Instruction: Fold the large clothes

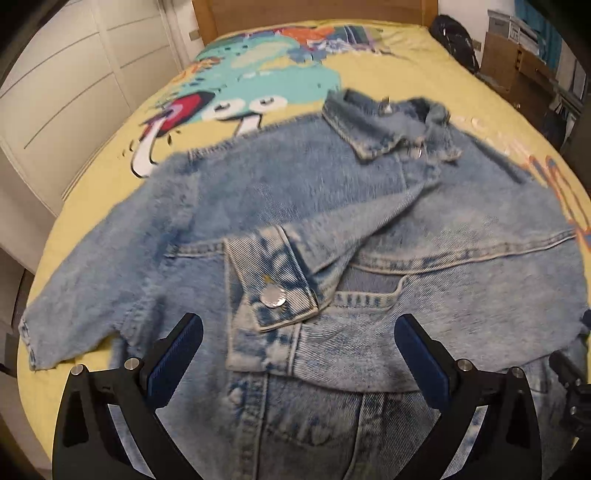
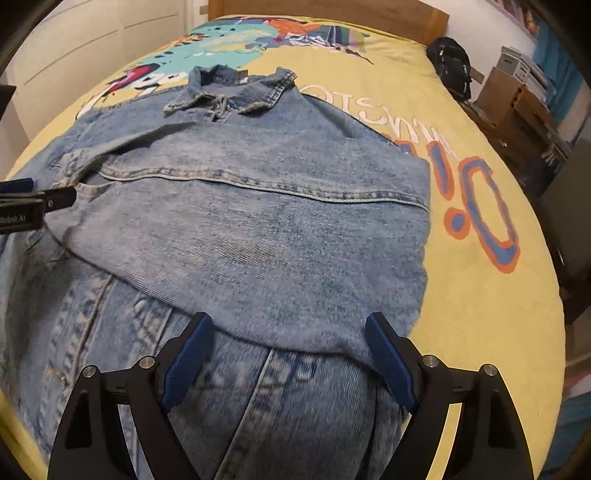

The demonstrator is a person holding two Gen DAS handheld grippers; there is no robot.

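- I see the denim jacket spread over the middle of the frame on a bed with a yellow printed cover, collar toward the top.
- A wooden headboard runs along the top edge; white cupboard doors fill the upper left.
- Cardboard boxes and what may be a black bag sit upper right.
- My left gripper and right gripper both stand wide apart at the bottom of their frames, grasping nothing.

Two black handheld grippers, left gripper and right gripper; each has triangular cut-out arms, silver pivot pins and ribbed blue pads; white lettering marks the left's side.
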